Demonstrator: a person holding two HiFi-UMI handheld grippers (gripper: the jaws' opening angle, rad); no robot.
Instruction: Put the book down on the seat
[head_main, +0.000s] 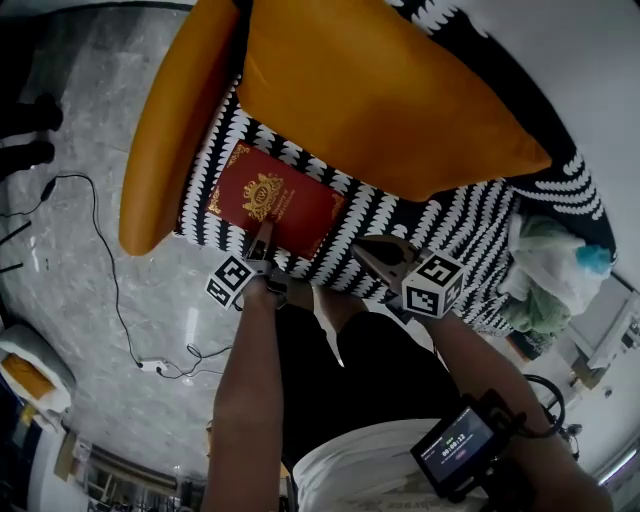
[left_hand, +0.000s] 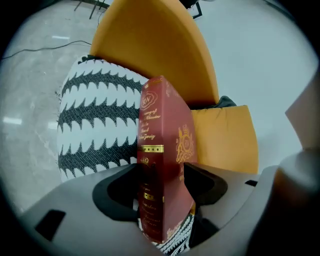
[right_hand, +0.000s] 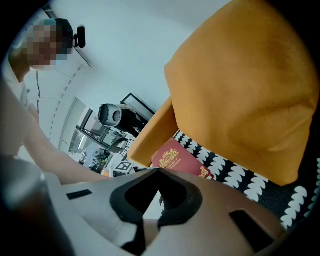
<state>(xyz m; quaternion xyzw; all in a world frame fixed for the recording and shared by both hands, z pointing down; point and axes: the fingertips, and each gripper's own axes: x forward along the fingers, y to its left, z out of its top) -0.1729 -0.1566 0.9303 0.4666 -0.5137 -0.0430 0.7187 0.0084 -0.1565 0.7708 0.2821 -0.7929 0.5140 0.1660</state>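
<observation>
A dark red book (head_main: 270, 200) with gold print lies flat on the black-and-white patterned seat (head_main: 430, 230) of an orange chair, next to its left arm (head_main: 165, 130). My left gripper (head_main: 262, 240) is at the book's near edge. In the left gripper view the book (left_hand: 165, 150) stands between the jaws of that gripper (left_hand: 162, 172), which are spread wide and do not clearly press on it. My right gripper (head_main: 372, 253) hovers over the seat's front edge to the book's right, shut and empty. The right gripper view shows the book (right_hand: 175, 159) beyond its closed tips (right_hand: 159, 172).
A big orange cushion (head_main: 380, 90) leans on the seat behind the book. A bundle of pale cloth (head_main: 545, 270) lies at the seat's right end. Cables (head_main: 110, 270) run over the marble floor at left. A person stands at the left of the right gripper view.
</observation>
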